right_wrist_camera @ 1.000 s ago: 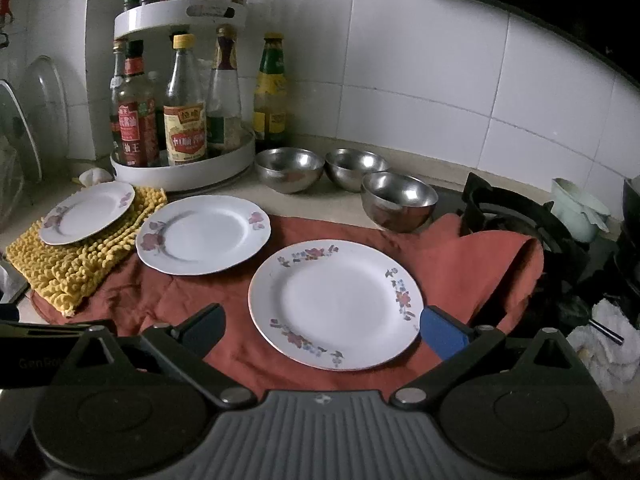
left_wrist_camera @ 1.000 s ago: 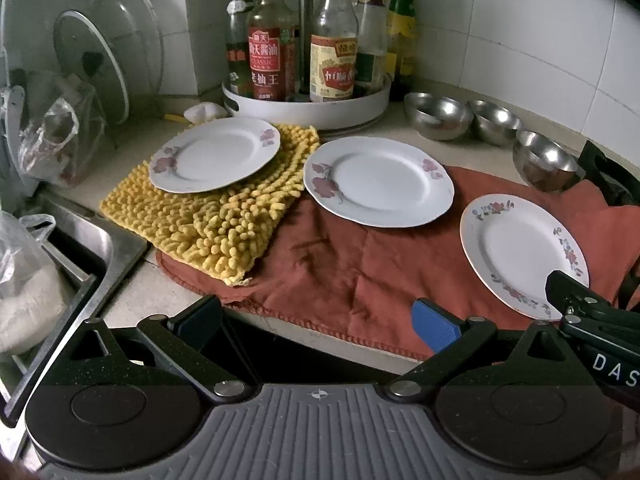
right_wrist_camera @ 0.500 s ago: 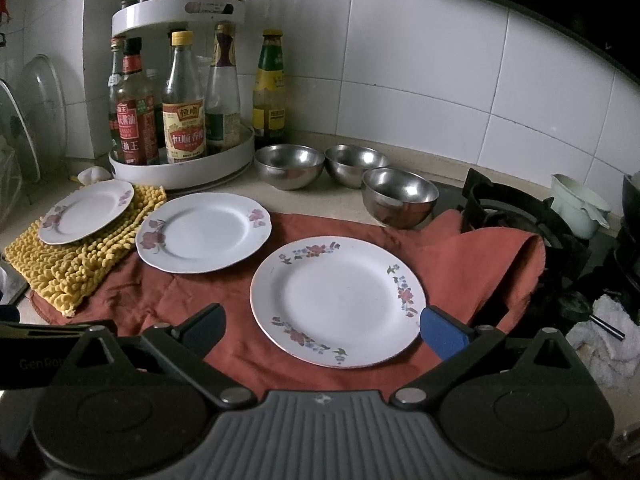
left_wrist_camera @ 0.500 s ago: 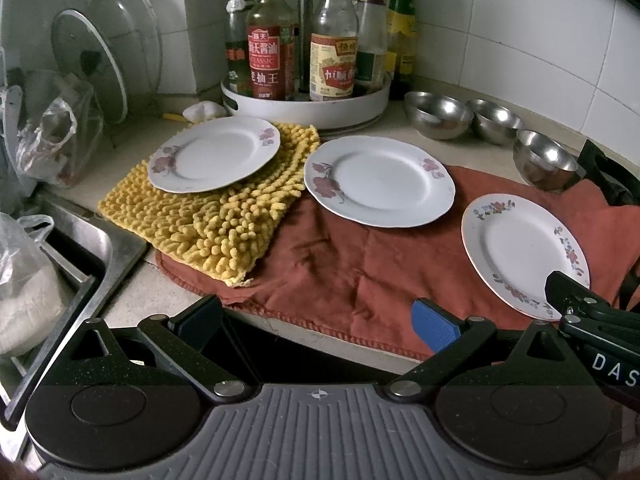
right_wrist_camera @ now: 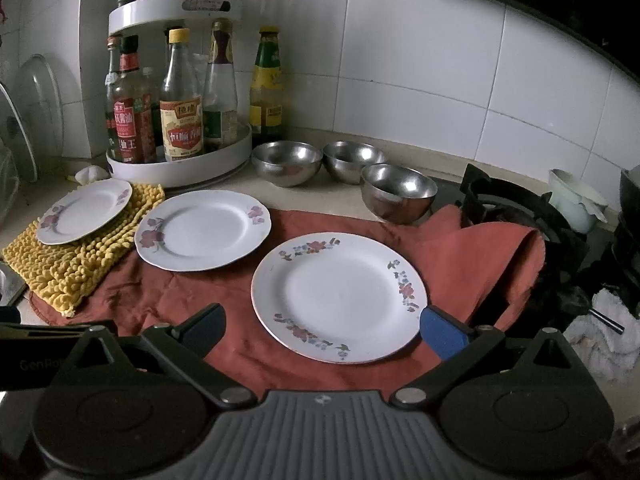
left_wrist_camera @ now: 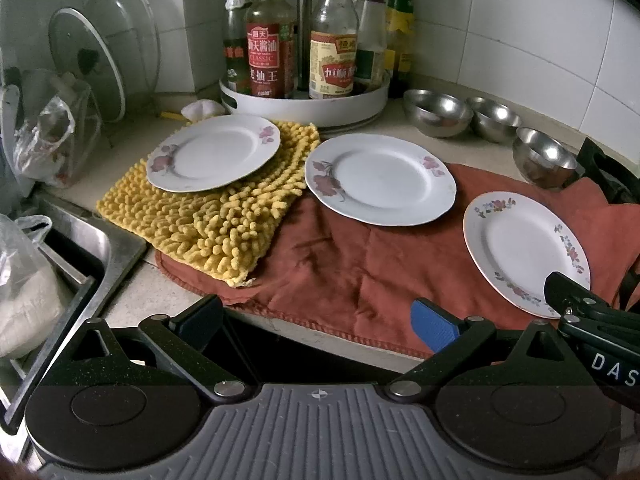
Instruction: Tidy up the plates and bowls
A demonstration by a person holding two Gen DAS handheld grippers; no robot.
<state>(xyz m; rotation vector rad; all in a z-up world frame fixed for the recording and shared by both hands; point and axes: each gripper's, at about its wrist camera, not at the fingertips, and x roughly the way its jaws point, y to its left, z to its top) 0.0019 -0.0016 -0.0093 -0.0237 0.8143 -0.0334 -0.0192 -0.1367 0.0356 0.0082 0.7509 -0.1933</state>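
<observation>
Both hand-held grippers are wide open and empty – right hand-held gripper (right_wrist_camera: 322, 326) hovers over the near edge of the flowered plate (right_wrist_camera: 338, 296), left hand-held gripper (left_wrist_camera: 318, 320) hangs off the surface's front edge. Nothing stacked yet, so I'd guess the next move is pinching that plate's rim. Two more plates (right_wrist_camera: 202, 230) sit further back, and the steel bowls (right_wrist_camera: 398, 192) line the surface's back edge
</observation>
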